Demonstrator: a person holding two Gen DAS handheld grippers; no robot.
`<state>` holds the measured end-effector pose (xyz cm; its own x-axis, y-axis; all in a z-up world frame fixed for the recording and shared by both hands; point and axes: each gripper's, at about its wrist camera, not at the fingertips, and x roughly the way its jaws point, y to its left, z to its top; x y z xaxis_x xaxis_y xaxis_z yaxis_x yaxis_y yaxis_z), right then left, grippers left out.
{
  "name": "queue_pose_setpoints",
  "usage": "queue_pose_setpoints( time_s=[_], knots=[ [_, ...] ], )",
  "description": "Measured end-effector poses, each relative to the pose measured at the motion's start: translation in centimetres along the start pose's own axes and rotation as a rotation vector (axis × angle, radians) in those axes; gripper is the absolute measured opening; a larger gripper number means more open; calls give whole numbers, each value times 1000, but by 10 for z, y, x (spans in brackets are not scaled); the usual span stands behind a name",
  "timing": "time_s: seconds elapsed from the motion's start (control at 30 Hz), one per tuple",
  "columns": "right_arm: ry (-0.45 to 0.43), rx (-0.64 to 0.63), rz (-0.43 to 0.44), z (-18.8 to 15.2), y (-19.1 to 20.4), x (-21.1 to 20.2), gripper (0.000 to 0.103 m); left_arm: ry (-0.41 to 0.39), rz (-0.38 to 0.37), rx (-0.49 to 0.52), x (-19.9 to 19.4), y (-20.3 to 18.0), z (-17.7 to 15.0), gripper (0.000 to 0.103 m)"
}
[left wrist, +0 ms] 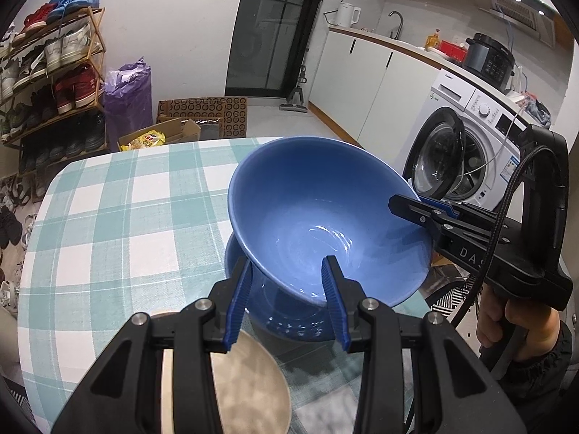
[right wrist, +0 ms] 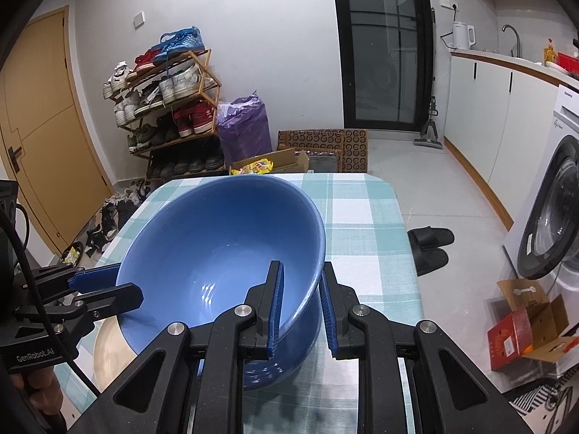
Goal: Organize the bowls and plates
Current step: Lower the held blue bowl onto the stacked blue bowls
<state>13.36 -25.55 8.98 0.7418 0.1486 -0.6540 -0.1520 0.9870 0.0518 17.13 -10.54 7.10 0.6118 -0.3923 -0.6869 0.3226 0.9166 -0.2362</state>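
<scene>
A blue bowl hangs tilted over the table, held at its rim from two sides. My left gripper is shut on the near rim, one pad outside the wall and one inside. My right gripper is shut on the opposite rim. Directly beneath sits a second blue bowl on the checked tablecloth; I cannot tell whether the two bowls touch. A beige plate lies beside the lower bowl, partly hidden by the gripper bodies.
A washing machine with its door open stands right of the table. Slippers and cardboard boxes lie on the floor near it. A shoe rack stands beyond the table's far edge. A hand holds the right gripper.
</scene>
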Motion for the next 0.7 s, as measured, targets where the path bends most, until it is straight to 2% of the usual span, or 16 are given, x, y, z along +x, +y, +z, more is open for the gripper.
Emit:
queue_pose_setpoints(
  time_s=[0.7],
  knots=[
    [70,7,8,-21,5,37,20,61,39,-10,24,13,-14,38]
  ],
)
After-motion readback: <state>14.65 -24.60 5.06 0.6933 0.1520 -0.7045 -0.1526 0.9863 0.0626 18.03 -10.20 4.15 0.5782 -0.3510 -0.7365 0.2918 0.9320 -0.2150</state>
